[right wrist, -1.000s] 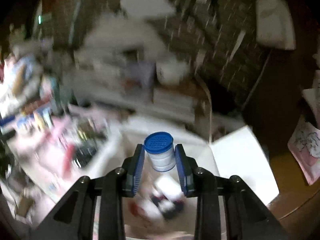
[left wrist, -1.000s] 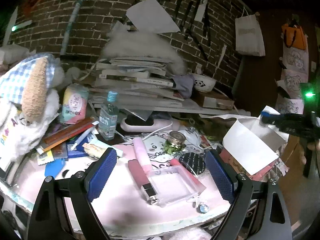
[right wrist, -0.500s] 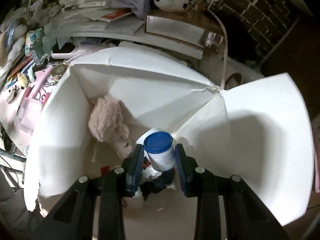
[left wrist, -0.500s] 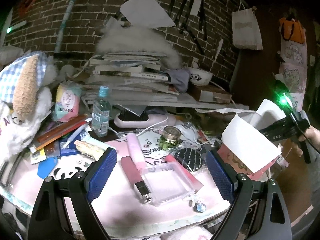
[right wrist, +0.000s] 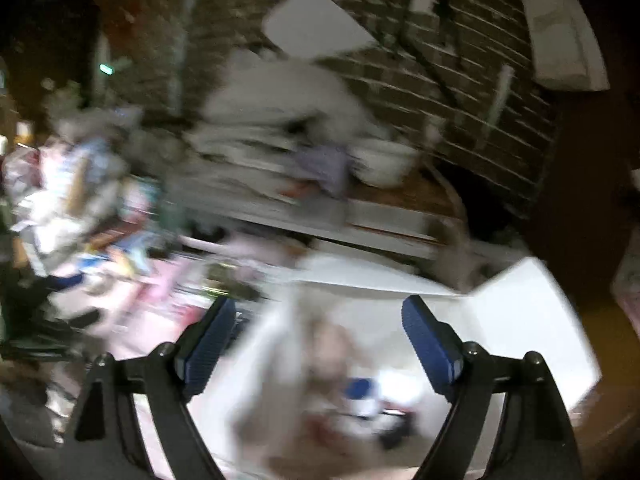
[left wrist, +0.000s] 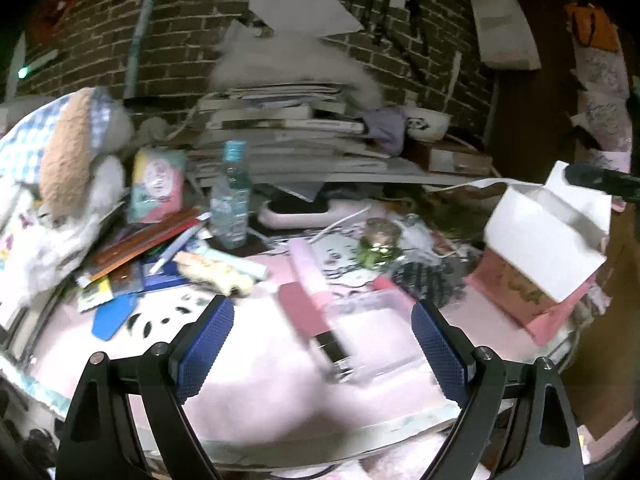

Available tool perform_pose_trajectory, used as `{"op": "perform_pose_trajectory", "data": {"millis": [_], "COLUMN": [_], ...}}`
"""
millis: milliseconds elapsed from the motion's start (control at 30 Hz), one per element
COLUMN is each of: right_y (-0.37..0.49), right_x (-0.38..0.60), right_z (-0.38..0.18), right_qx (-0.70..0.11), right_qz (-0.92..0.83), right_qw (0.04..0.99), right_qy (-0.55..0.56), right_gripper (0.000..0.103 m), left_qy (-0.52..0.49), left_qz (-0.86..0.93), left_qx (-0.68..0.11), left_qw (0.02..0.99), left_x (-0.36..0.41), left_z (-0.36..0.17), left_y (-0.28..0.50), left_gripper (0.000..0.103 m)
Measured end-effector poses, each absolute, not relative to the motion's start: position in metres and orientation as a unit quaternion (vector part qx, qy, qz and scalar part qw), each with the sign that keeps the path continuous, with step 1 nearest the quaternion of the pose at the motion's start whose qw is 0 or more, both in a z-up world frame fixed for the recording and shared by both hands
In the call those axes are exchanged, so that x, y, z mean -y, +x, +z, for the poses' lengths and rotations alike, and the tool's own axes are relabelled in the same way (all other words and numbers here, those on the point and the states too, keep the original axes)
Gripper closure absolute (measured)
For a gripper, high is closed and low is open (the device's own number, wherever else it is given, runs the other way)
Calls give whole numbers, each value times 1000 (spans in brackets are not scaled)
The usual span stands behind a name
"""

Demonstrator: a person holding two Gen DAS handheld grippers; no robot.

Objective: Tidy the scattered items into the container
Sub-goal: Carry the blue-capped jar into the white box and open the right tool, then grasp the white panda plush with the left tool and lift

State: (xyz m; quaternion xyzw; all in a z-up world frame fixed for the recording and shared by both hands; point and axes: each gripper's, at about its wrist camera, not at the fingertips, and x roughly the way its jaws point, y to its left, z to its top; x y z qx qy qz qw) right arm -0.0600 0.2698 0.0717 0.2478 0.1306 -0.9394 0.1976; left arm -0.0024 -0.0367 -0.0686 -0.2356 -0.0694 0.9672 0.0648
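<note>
Left wrist view, left to right. A plush toy [left wrist: 60, 184] in a checked cloth sits at the table's left edge. Beside it stand a pastel tissue pack [left wrist: 158, 186] and a clear water bottle [left wrist: 231, 200]. Your left gripper [left wrist: 322, 344] hangs over the pink tabletop [left wrist: 256, 384], jaws spread wide, nothing between them. Ahead of it lie a dark pink tube [left wrist: 308, 316] and, touching it on the right, a clear plastic case [left wrist: 372, 332]; both are blurred. A green glass jar [left wrist: 378, 246] stands farther back. The white box [left wrist: 544, 236] sits at the right edge, flaps up.

Right wrist view, heavily blurred. Your right gripper [right wrist: 316, 336] is spread, empty, above the white box [right wrist: 520, 320]. A blue-capped white bottle [right wrist: 362, 394] lies inside the box.
</note>
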Motion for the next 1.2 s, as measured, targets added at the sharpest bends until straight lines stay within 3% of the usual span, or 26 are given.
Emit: {"op": "perform_pose_trajectory", "data": {"millis": [367, 500, 600, 967, 1200], "right_y": [15, 28, 20, -15, -20], "right_x": [-171, -151, -147, -161, -175], "right_z": [12, -20, -46, -93, -88], "right_qx": [-108, -103, -62, -16, -7], "right_qz": [-891, -877, -876, -881, -906], "right_qw": [384, 403, 389, 330, 285], "right_qy": [219, 239, 277, 340, 314], "right_gripper": [19, 19, 19, 19, 19], "left_qy": [-200, -220, -245, -241, -228], "left_qz": [977, 971, 964, 965, 970], "left_qx": [63, 77, 76, 84, 74], "left_qw": [-35, -47, -66, -58, -33], "left_x": [85, 100, 102, 97, 81], "left_z": [-83, -97, -106, -110, -92], "left_y": [1, -13, -24, -29, -23], "left_gripper": [15, 27, 41, 60, 62]}}
